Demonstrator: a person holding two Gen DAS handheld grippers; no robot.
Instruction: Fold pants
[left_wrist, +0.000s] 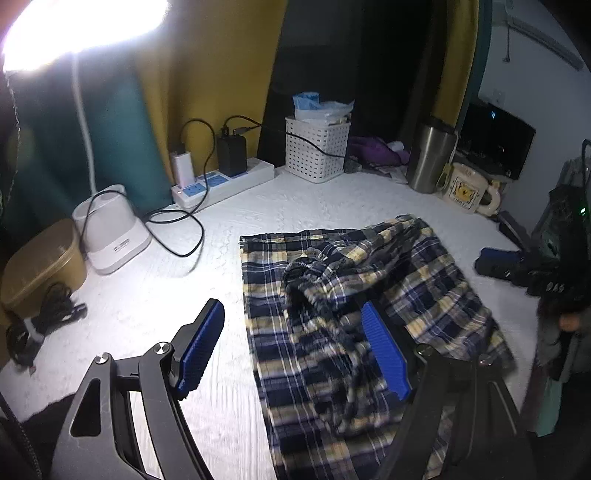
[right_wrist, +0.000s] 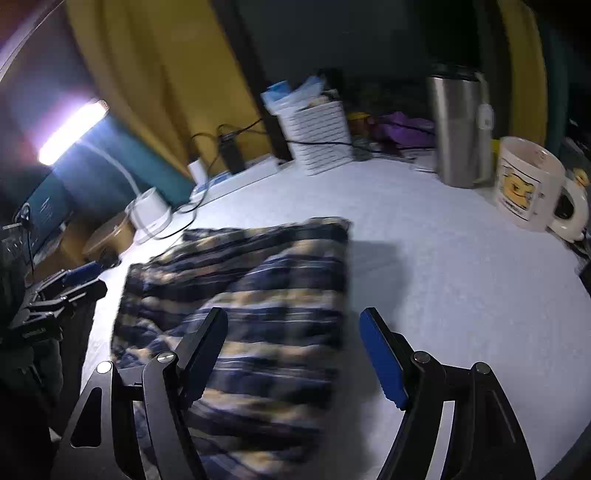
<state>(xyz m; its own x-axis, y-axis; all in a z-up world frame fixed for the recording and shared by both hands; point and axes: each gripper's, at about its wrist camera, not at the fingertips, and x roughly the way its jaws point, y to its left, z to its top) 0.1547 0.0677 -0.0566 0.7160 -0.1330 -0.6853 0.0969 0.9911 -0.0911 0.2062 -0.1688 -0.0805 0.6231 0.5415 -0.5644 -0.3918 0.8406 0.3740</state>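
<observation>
on the left, left gripper (left_wrist: 293, 345) spread wide over the near left edge of the plaid pants (left_wrist: 354, 295), nothing pinched between the blue pads. pants lying on the white table cover (left_wrist: 221, 229), roughly in a rectangle, with a rumpled ridge of cloth bunched along the middle. judged partly folded: legs seemingly laid over each other, top layer not smoothed, a further fold probably left, no neat packet yet. on the right, right gripper (right_wrist: 293, 354) likewise wide apart and empty, hanging over the pants' right edge, one finger above cloth, the other above bare cover; much blur in that view.

around, from left: tan box (left_wrist: 44, 258), white lamp base (left_wrist: 110, 236) with a trailing black cable (left_wrist: 184, 236) near the pants' far corner, power strip (left_wrist: 221, 184), white basket (left_wrist: 317, 147), steel tumbler (left_wrist: 430, 158), cartoon mug (left_wrist: 467, 192). all along the far side, apart from the cloth; only the cable close enough to snag when spreading the fabric.
</observation>
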